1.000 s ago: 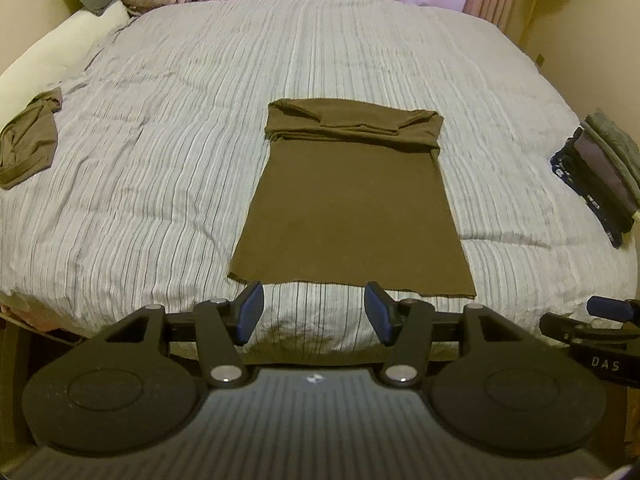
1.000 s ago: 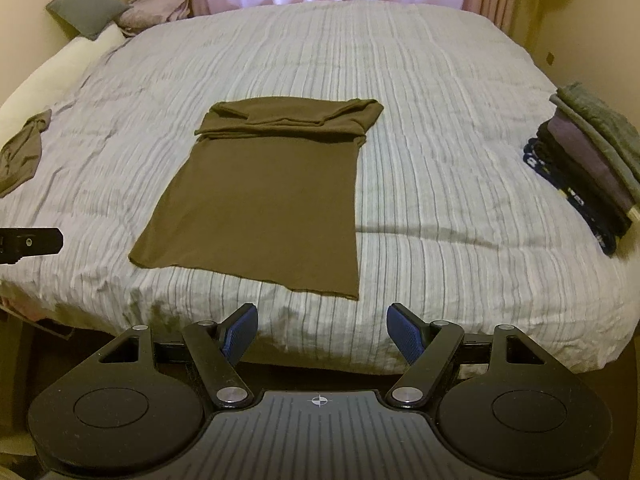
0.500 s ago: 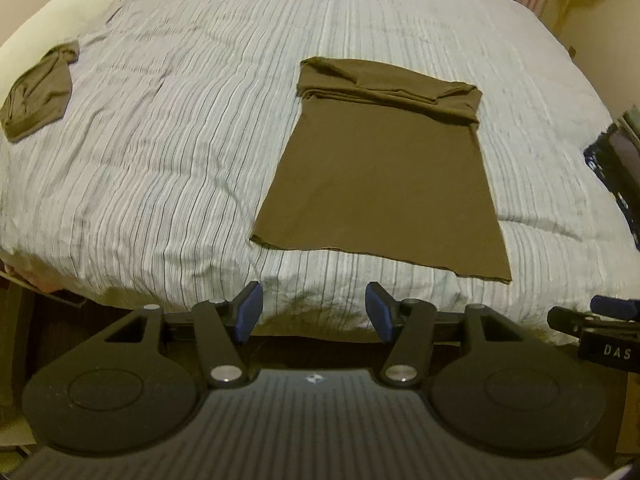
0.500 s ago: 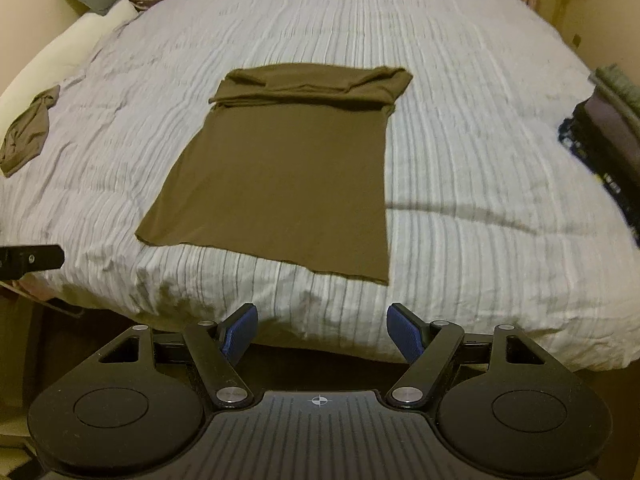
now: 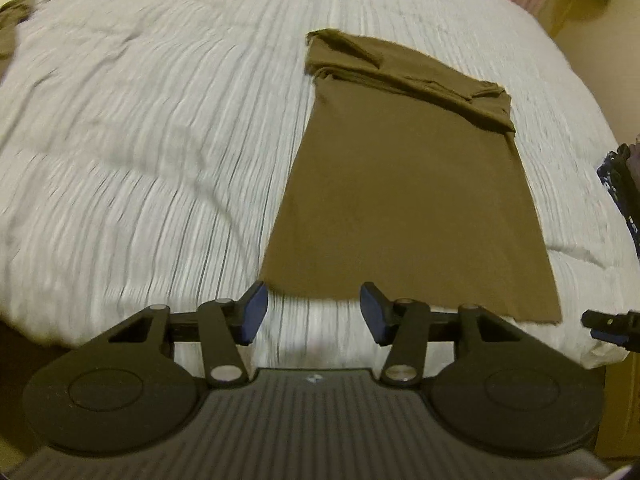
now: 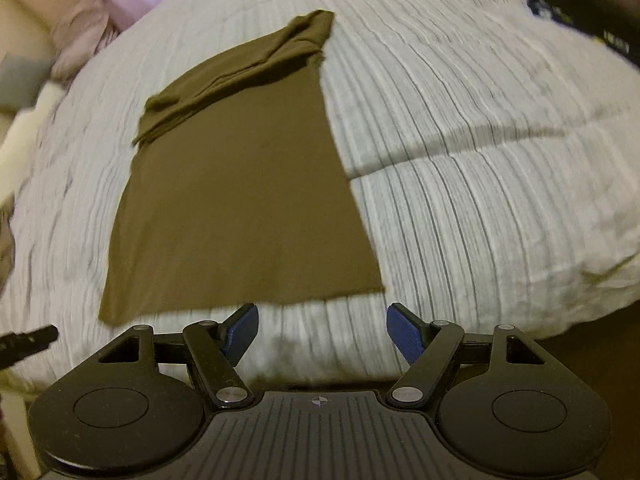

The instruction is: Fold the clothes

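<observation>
An olive-brown shirt (image 5: 404,200) lies flat on the striped bedspread (image 5: 140,140), its sleeves folded in at the far end. My left gripper (image 5: 314,310) hovers just before the shirt's near left hem corner. Its jaws are closing, with nothing between them. In the right wrist view the same shirt (image 6: 236,200) fills the middle. My right gripper (image 6: 322,330) stands open over the bedspread (image 6: 480,200), just short of the near right hem corner, and holds nothing. The right gripper's tip (image 5: 608,326) shows at the left view's right edge. The left gripper's tip (image 6: 28,342) shows at the right view's left edge.
A stack of folded dark clothes (image 6: 592,12) sits at the bed's right side. Another olive garment (image 5: 10,24) lies crumpled at the far left. Pillows (image 6: 76,40) and a curtain are at the head of the bed. The bed's front edge is just below the hem.
Both grippers have come down and forward toward the shirt's near hem, so the shirt looks much larger. The right view has rolled. The left jaws stand slightly narrower.
</observation>
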`<state>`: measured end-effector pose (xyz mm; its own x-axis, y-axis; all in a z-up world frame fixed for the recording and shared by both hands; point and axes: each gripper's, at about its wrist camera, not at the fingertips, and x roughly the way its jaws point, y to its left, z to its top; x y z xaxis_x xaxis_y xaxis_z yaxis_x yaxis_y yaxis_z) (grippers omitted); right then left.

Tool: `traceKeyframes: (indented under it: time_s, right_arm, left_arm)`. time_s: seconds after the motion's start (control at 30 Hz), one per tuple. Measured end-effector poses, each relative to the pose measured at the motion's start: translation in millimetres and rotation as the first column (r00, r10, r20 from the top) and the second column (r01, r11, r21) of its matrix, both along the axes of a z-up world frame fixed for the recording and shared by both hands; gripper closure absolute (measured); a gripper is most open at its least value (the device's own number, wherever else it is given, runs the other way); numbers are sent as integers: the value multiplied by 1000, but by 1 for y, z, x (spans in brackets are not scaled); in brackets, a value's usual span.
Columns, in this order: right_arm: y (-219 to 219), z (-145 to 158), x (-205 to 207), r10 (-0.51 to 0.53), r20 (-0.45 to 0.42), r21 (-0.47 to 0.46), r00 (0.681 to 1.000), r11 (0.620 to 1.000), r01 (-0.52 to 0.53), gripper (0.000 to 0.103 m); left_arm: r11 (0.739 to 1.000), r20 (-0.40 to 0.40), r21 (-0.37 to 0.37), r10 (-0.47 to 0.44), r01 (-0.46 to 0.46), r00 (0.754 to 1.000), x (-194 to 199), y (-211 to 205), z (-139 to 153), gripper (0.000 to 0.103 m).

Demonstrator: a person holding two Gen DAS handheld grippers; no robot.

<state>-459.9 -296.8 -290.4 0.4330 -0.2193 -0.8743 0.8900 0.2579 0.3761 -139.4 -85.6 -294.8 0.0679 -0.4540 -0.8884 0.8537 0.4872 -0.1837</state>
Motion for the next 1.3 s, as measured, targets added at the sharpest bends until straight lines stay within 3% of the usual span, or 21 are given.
traceKeyframes:
  time_s: [0.2,0.27,0.5,0.6,0.7,0.87,1.0,1.17,1.3]
  right_arm:
    - [-39,-50,-25,-93,184,-46,979,994,103,29]
    - [-47,-69,-32,-96,235,-42,967,993,109,29]
    - [-64,-103,-55,-32,472,-49,881,997,63,29]
    - [-51,-101,-58,-7,496,-75,868,996,51,29]
    - [-34,-99,-64,-46,512,-25,858,997,68,29]
    - [-19,-87,-68,-64,492,7,868,998,70,29]
    - [-21,-87,-68,-85,499,30,862,996,80,29]
    - [-40,-98,-62,-86,514,49,854,996,71,29]
    - [-68,-112,-54,-78,559,83,826,996,37,29]
  left_arm:
    - [990,-36,-139,-33,28,999,42,-28,-53,58]
    - [981,-65,-189,-47,34,997,55,-27,-67,64]
    - [946,-167,-318,-119,61,979,88,-2,-94,65]
    - [931,-198,-357,-162,83,967,90,13,-95,65]
    - [930,-291,-364,-167,53,942,93,23,-93,65]
    - [921,-292,-387,-154,30,944,99,22,-91,65]
    - [917,-294,-397,-178,50,939,103,8,-97,64]
    - [929,-349,-371,-147,8,926,115,-16,-122,64]
    - [924,-427,-381,-142,-35,893,128,-24,-142,64]
